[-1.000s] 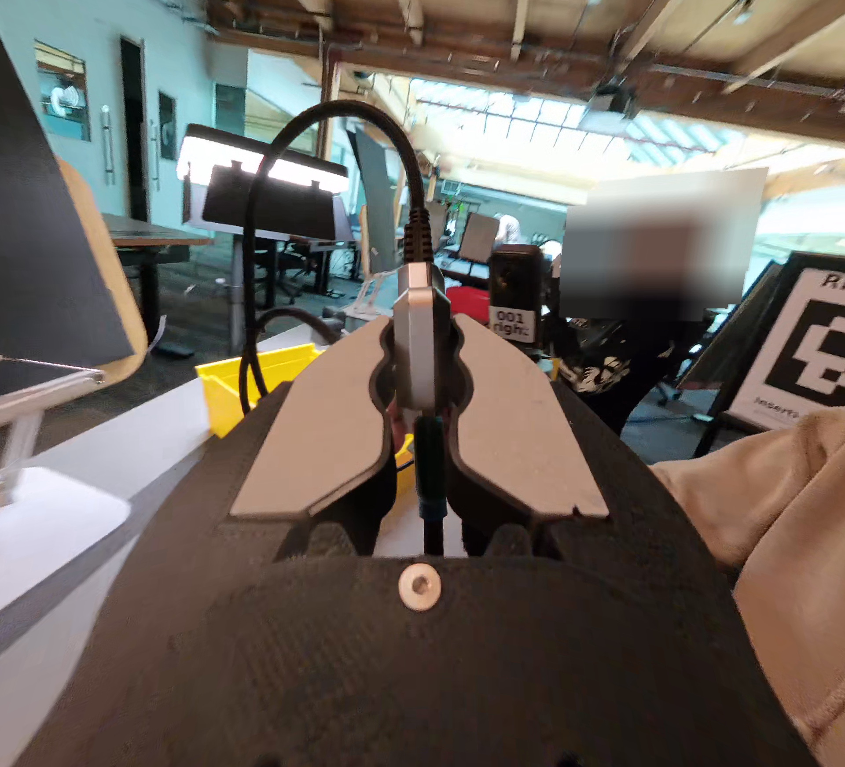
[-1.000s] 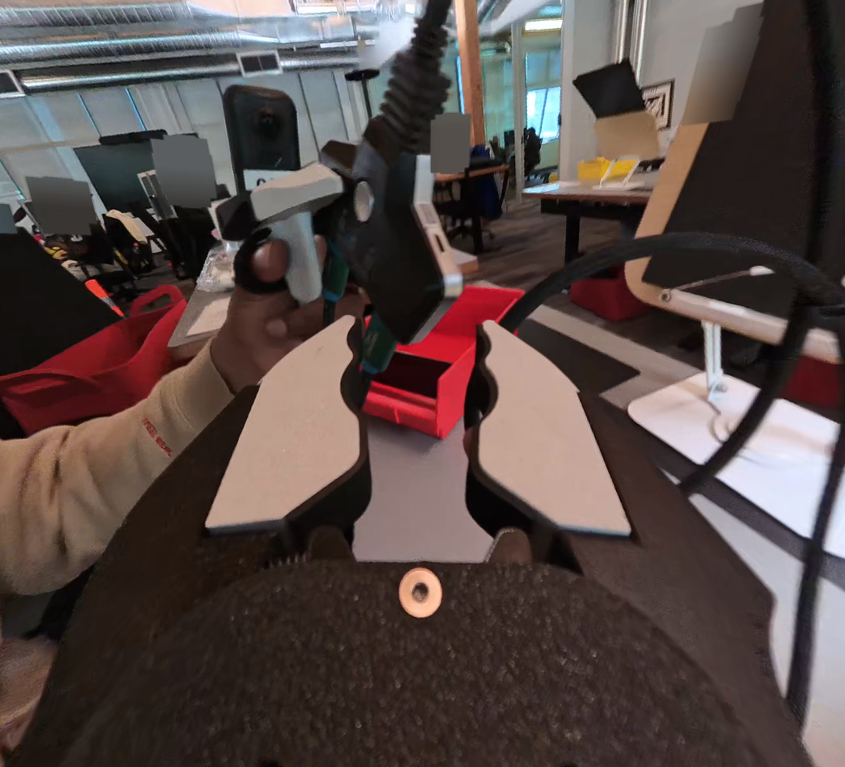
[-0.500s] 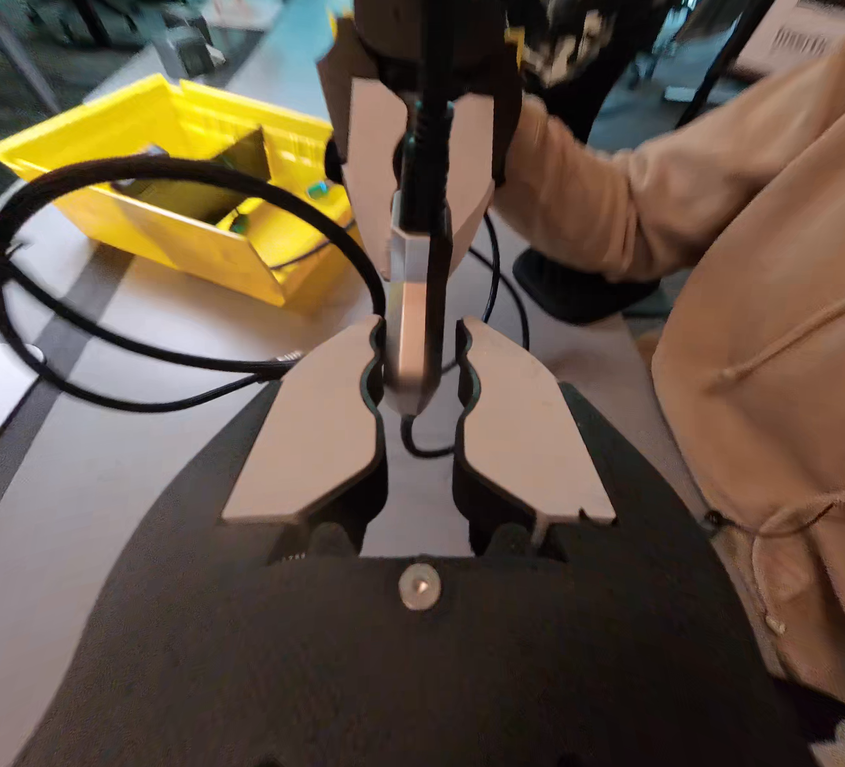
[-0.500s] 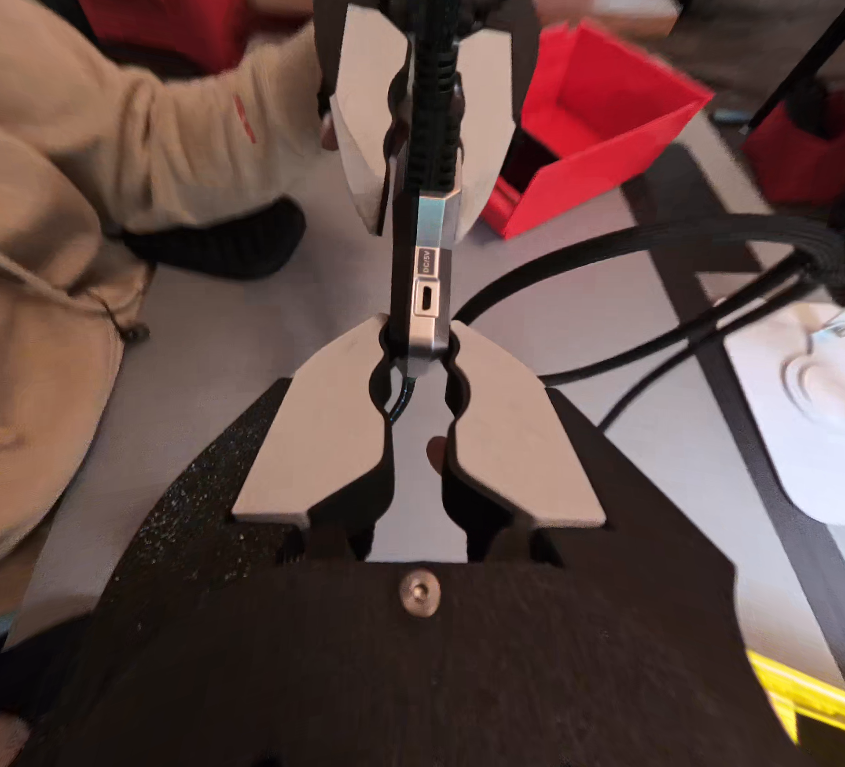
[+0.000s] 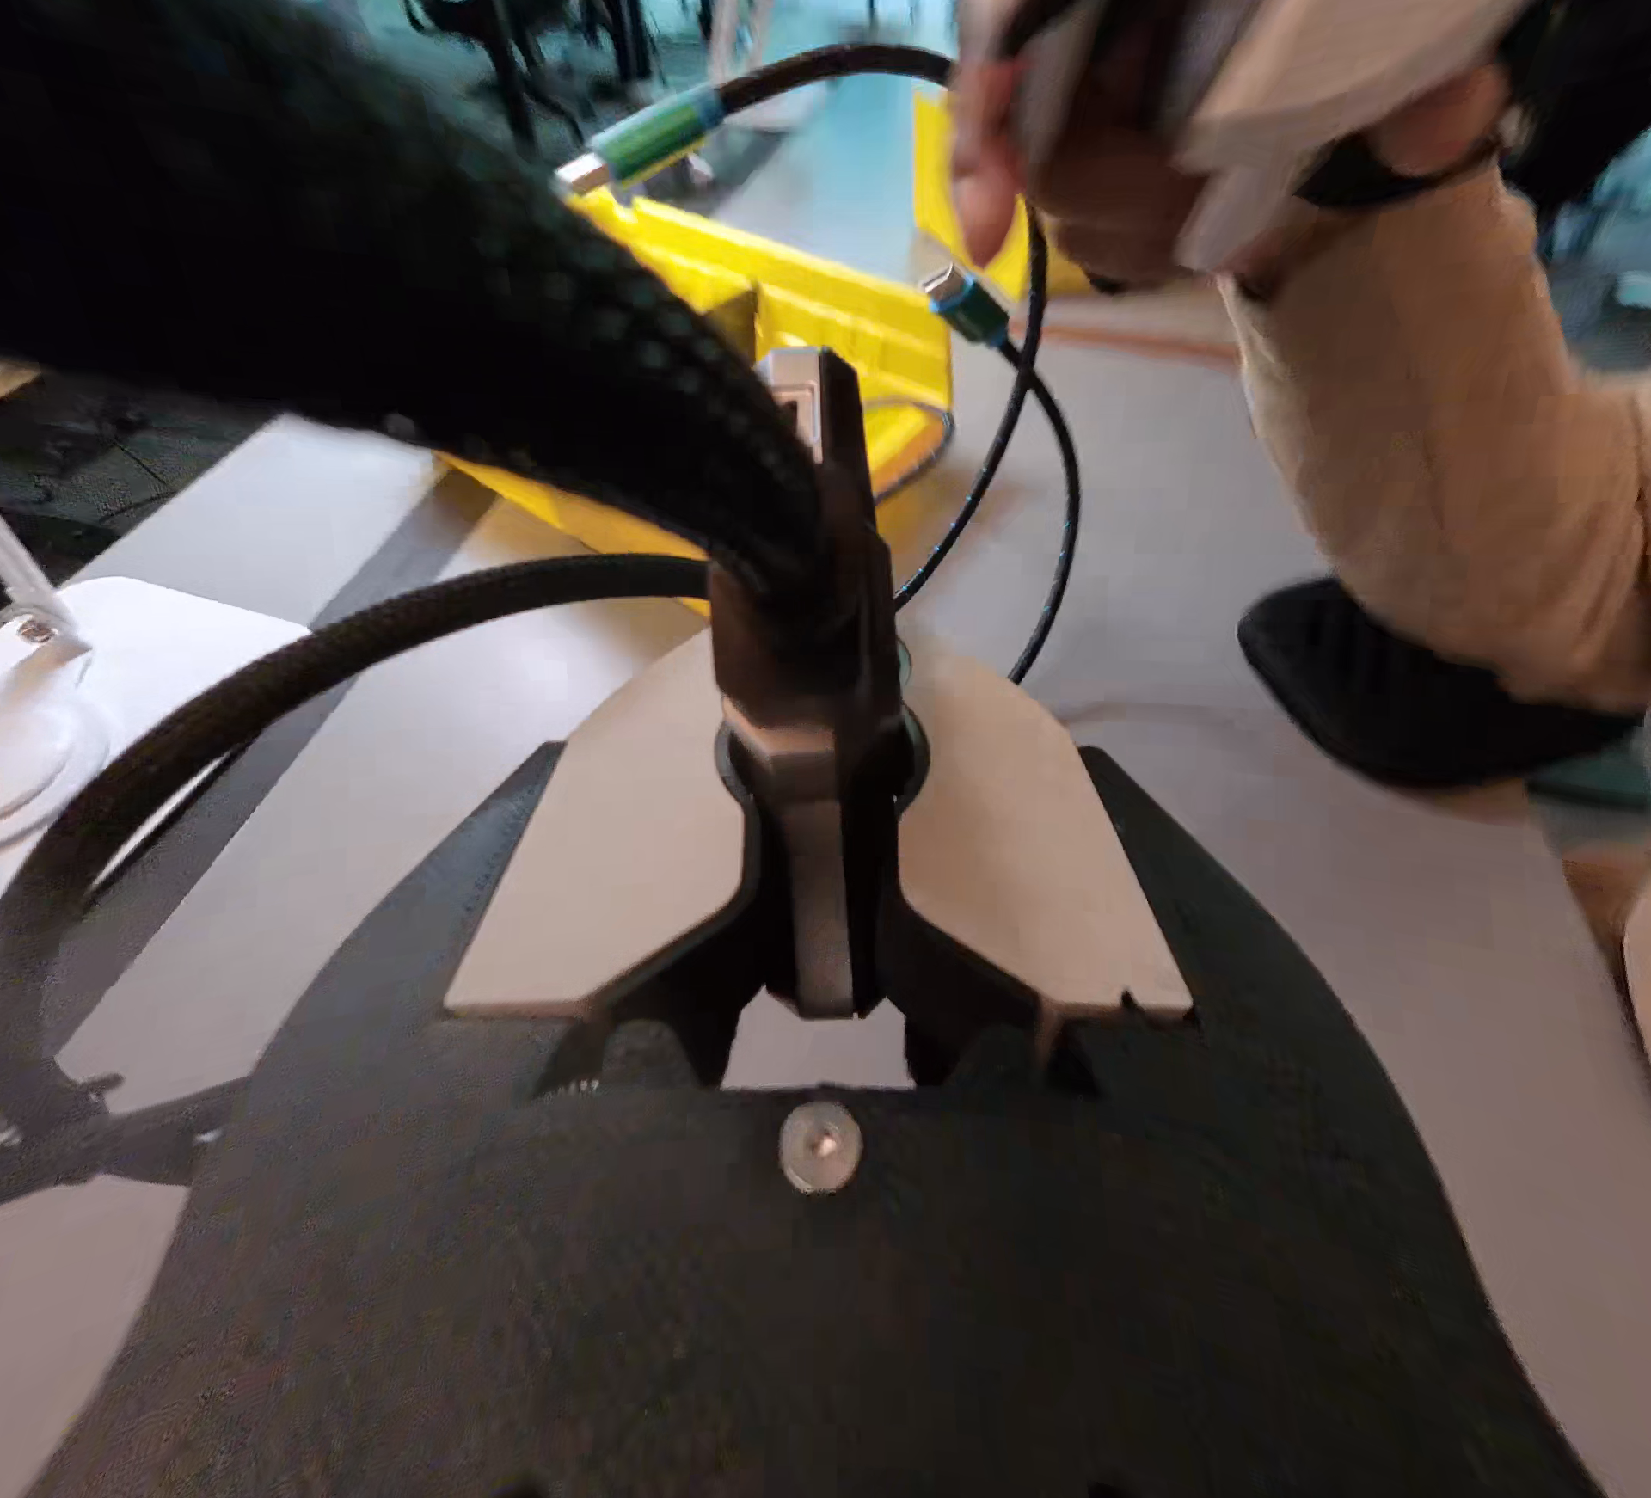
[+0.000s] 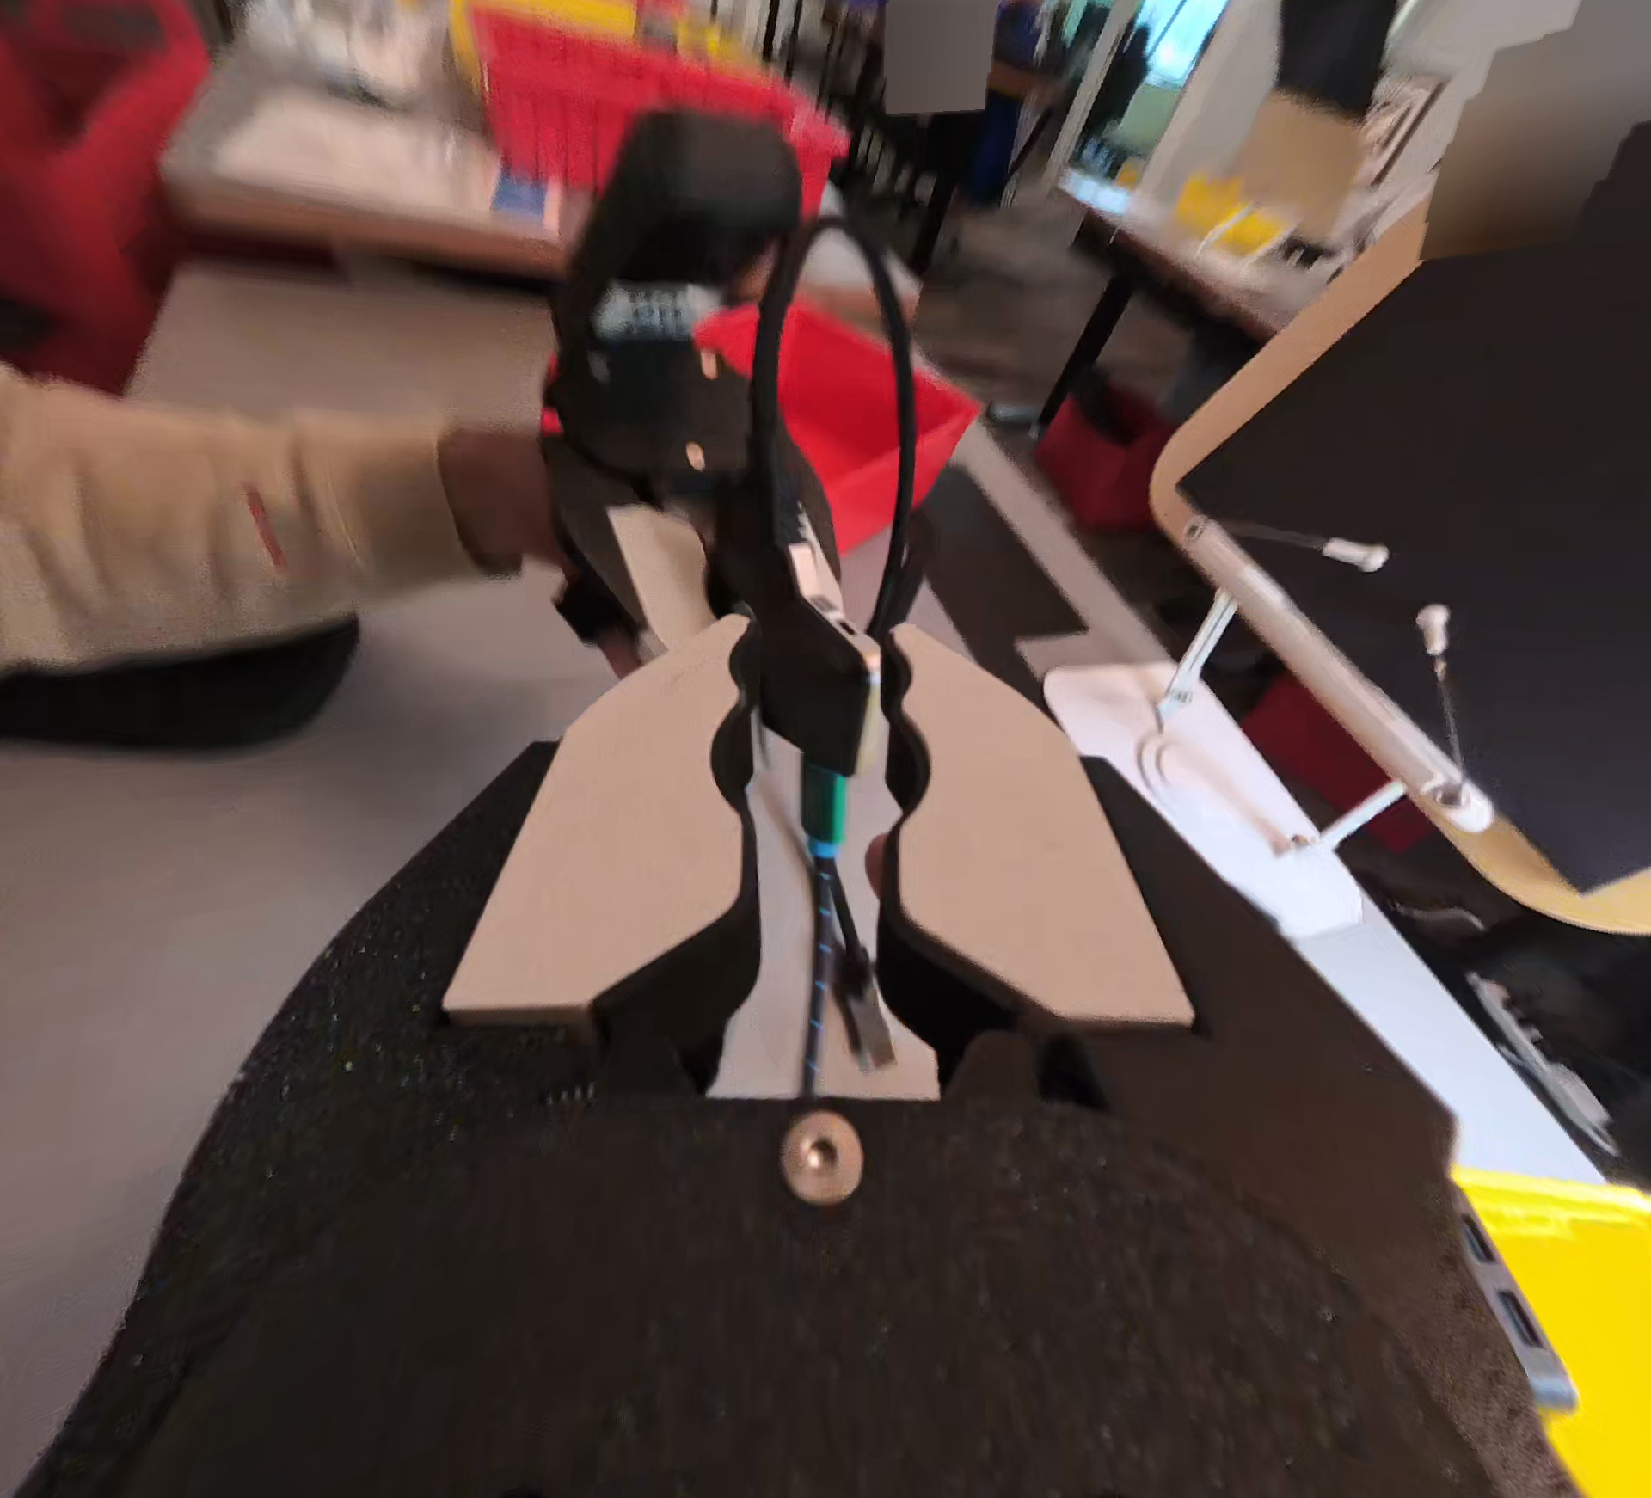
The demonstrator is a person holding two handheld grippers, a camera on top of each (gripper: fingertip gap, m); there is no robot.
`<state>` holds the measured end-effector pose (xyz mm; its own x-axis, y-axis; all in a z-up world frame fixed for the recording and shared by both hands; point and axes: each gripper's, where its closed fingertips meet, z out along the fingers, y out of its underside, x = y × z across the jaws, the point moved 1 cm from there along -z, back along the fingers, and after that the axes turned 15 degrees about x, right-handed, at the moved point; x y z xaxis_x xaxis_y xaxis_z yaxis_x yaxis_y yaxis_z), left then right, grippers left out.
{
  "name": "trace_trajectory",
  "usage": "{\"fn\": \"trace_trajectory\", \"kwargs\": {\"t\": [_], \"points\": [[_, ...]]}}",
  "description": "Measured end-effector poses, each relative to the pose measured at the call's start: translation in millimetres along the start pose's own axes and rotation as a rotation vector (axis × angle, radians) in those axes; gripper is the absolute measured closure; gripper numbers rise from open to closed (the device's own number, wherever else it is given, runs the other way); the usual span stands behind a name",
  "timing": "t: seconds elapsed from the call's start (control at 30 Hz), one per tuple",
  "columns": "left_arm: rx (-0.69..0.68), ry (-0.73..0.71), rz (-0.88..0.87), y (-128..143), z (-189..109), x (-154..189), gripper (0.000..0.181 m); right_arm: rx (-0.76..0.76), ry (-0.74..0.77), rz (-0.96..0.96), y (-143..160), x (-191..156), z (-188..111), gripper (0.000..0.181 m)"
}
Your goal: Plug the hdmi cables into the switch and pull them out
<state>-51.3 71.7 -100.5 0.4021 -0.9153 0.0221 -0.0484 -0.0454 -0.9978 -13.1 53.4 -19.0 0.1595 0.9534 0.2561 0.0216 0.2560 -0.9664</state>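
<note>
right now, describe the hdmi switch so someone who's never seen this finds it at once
Start at the yellow bin on the grey table; in front of it the left gripper is shut on the switch, a slim slab standing on edge. It is silver-edged with a black face and a thick braided cable running to it, unlike the green-sleeved plugs dangling loose.

The HDMI switch [image 5: 826,848] is a thin silver and black box, standing on its edge between the left gripper's fingers [image 5: 616,856]. A thick braided black HDMI cable [image 5: 500,383] is plugged into its top. Two thin cables with green plugs [image 5: 657,137] hang free in the air.
</note>
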Motion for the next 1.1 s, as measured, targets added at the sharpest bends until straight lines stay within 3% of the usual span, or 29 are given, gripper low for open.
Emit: {"fn": "trace_trajectory", "kwargs": {"t": [0.13, 0.37, 0.47, 0.6, 0.8, 0.97, 1.1], "points": [[0.252, -0.083, -0.169, -26, -12, -25, 0.157, 0.098, -0.042, 0.074, -24, -22, 11, 0.158], [0.623, -0.147, -0.319, -66, -50, -49, 0.157, -0.01, -0.14, 0.239, 43, -51, 73, 0.157], [0.752, -0.125, -0.348, -80, -63, -49, 0.157, 0.07, -0.093, 0.365, 60, -50, 95, 0.156], [0.887, -0.067, -0.363, -92, -72, -42, 0.157, 0.299, -0.024, 0.518, 53, -39, 101, 0.152], [0.954, 0.023, -0.316, -98, -59, -17, 0.157, 0.538, -0.042, 0.612, 21, -24, 81, 0.148], [0.949, 0.091, -0.293, -101, -50, 1, 0.157, 0.584, -0.04, 0.571, 8, -20, 70, 0.163], [0.895, 0.127, -0.299, -100, -45, 6, 0.156, 0.514, -0.109, 0.504, 6, -22, 64, 0.17]]}}
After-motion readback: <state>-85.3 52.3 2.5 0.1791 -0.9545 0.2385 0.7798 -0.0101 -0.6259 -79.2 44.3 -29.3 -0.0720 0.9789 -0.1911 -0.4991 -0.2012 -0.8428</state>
